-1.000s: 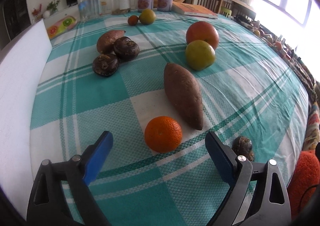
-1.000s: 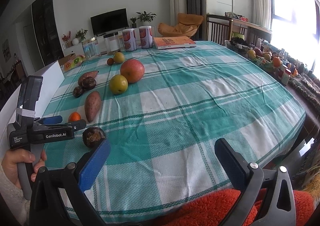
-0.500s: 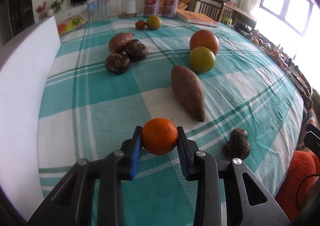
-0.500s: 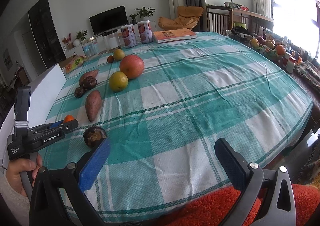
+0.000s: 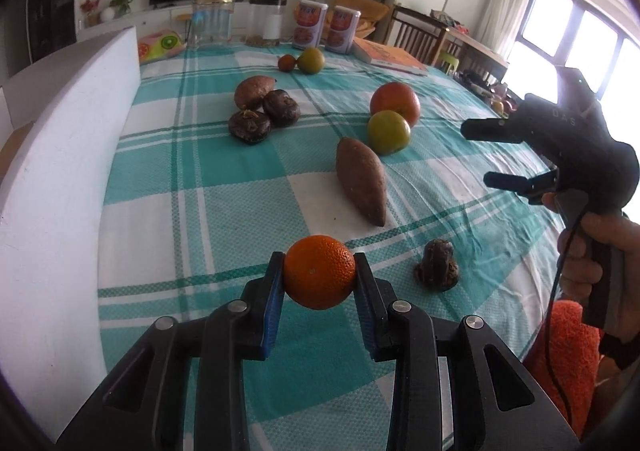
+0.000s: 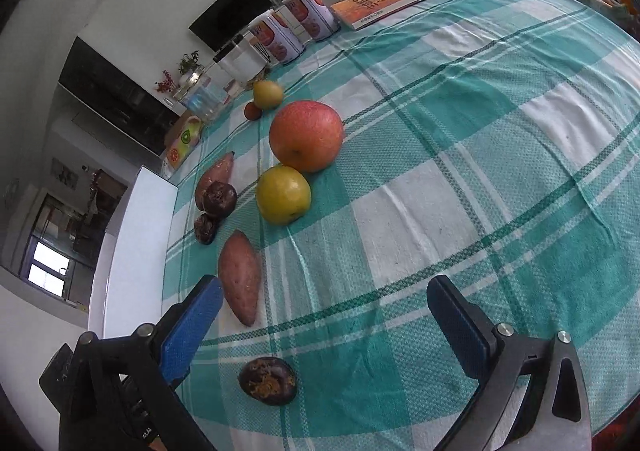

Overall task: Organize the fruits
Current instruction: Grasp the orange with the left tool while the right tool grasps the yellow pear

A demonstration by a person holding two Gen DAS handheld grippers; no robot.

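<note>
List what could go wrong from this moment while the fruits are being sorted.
The left gripper pinches the round orange only at its sides, so it may roll out or bruise. The right gripper, open, jaws just closing, hangs above the dark fruit beside the sweet potato; it could nudge either across the tablecloth.

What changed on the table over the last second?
The left gripper closed on the orange and lifted it slightly. The right gripper swung in over the fruit beside the sweet potato and dark fruit, rolled, its jaws just narrowing with nothing between them. All other produce, including the apple, stayed put.
</note>
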